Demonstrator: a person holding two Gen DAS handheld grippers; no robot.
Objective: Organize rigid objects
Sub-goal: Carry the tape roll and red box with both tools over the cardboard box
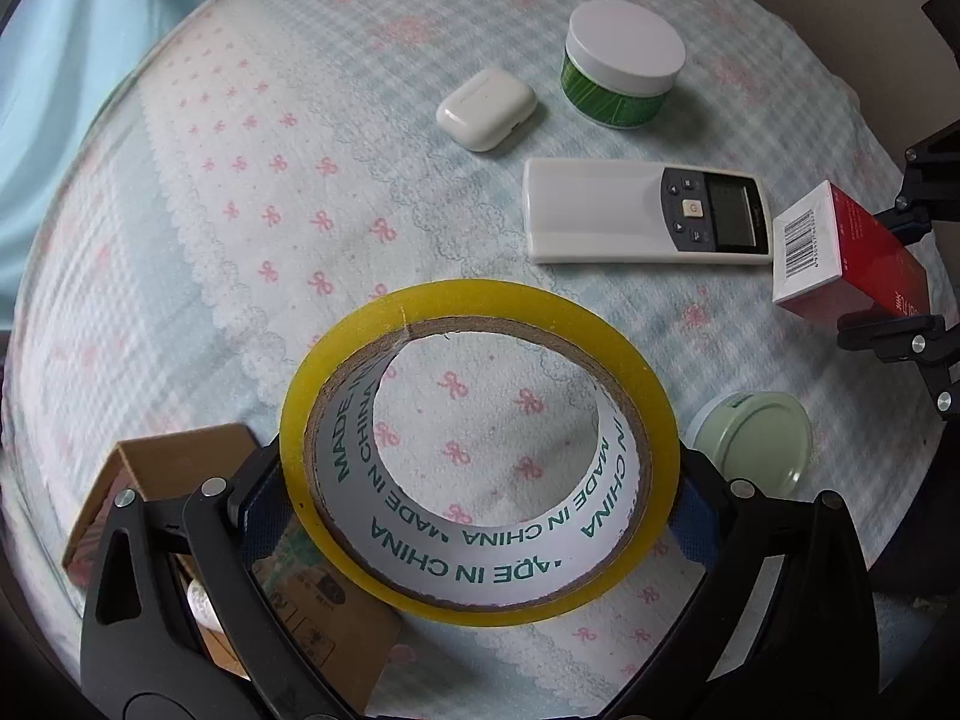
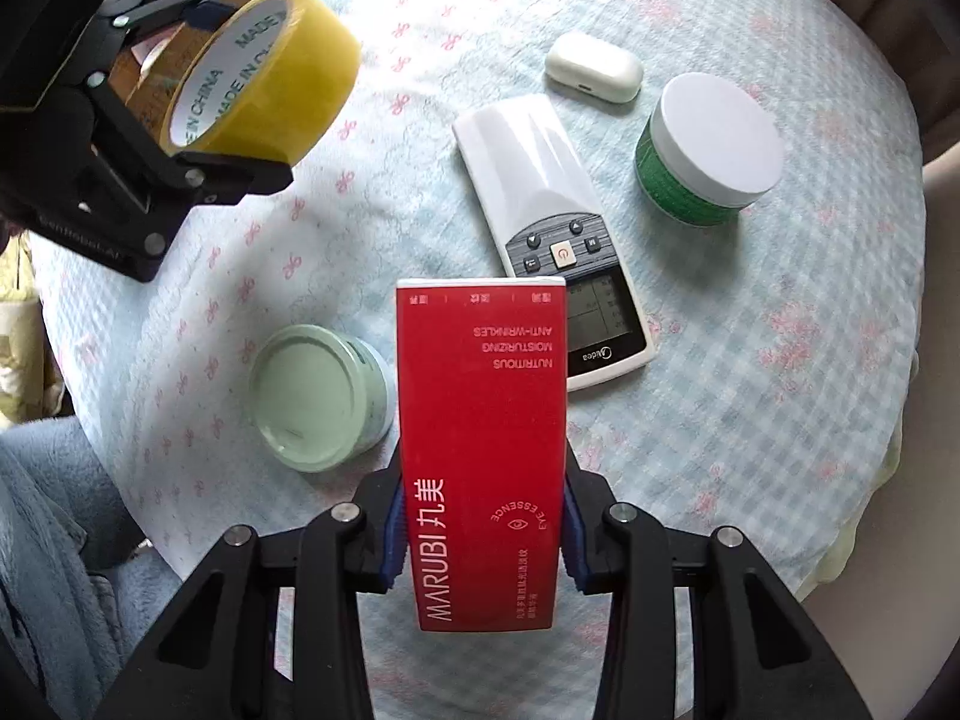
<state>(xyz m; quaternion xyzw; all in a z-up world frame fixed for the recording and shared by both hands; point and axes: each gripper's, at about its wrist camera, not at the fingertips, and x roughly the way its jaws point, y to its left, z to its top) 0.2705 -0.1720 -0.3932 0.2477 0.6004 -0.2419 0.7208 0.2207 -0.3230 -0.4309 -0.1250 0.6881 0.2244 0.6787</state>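
My left gripper (image 1: pixel 480 510) is shut on a yellow tape roll (image 1: pixel 480 360), held above the cloth with blue pads pressing its two sides. The same tape roll (image 2: pixel 282 66) shows at the upper left of the right wrist view, clamped in the left gripper (image 2: pixel 240 84). My right gripper (image 2: pixel 480 528) is shut on a red carton (image 2: pixel 483 420), lifted over the table. That red carton (image 1: pixel 840 258) appears at the right edge of the left wrist view. Under the left gripper lies an open brown cardboard box (image 1: pixel 174 462).
On the checked tablecloth (image 1: pixel 240 240) rest a white remote (image 1: pixel 636 219), a white earbud case (image 1: pixel 486 110), a green jar with a white lid (image 1: pixel 624 66) and a pale green jar (image 1: pixel 750 450). A grey-blue fleece (image 2: pixel 54 540) lies off the table's left side.
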